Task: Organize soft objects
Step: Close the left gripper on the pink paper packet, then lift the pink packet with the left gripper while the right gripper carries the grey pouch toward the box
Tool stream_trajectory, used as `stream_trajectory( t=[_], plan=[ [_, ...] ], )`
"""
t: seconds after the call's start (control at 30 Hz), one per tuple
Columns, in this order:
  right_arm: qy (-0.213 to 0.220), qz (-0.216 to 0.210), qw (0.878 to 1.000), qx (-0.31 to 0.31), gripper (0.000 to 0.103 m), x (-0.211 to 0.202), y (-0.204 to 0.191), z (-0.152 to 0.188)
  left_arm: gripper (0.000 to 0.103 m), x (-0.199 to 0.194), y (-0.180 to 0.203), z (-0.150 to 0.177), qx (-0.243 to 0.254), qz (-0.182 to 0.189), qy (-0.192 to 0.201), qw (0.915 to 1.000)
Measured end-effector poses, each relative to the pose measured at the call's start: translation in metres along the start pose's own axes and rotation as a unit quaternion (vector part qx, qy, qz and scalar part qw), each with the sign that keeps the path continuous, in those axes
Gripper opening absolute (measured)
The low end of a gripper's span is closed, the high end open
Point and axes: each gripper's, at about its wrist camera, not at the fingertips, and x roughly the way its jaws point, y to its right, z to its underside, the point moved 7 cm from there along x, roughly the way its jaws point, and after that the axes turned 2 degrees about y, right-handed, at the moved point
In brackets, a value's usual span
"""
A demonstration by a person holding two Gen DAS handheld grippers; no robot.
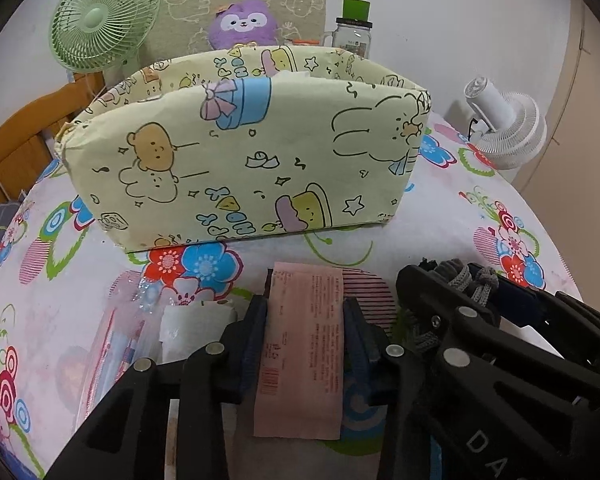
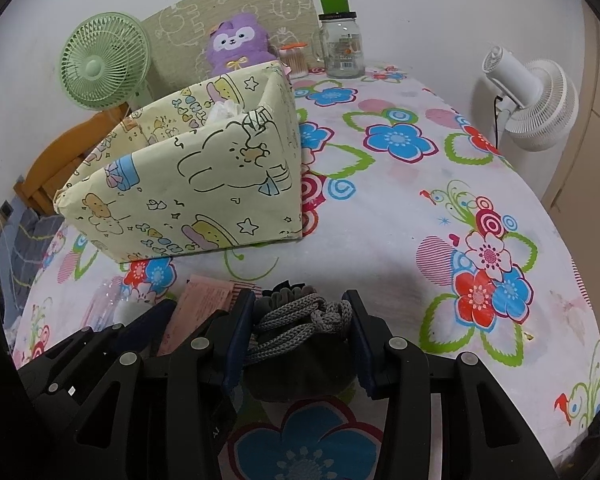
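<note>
Left gripper [image 1: 306, 316] fingers pinch a pink tissue packet [image 1: 300, 344]; right gripper [image 2: 300, 316] fingers clamp a grey drawstring pouch [image 2: 300, 360]. Both sit near a cartoon-print box [image 1: 260, 152] on the flowered surface [image 2: 400, 220].

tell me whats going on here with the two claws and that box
A person is tidying soft things on a flowery tablecloth, one claw in each hand. The left claw is closed on a pink packet; the right claw grips a dark drawstring pouch with a grey cord. Both sit low near the table edge. The open yellow cartoon-print box stands just beyond them, with something white already inside. Neither item is in it yet.
</note>
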Motion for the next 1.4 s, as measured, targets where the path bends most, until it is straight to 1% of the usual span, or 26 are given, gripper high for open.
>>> stream_trajectory(
  t=[0.27,0.67,1.03,1.4],
  plan=[
    [0.013,-0.001,1.000,-0.004,0.049,-0.013,-0.006,-0.002,0.039,-0.015,-0.003,-0.001,0.000,-0.004,0.015,0.9999],
    [0.045,-0.006,0.999,-0.015,0.049,-0.044,-0.019,-0.008,0.039,-0.045,-0.004,-0.006,-0.004,-0.008,0.048,0.9988],
    [0.076,-0.016,0.997,-0.031,0.049,-0.075,-0.035,-0.015,0.039,-0.079,-0.010,-0.014,-0.010,-0.017,0.082,0.9964],
    [0.101,-0.019,0.994,-0.038,0.049,-0.105,-0.046,-0.020,0.039,-0.108,-0.010,-0.019,-0.009,-0.017,0.109,0.9939]
  ],
)
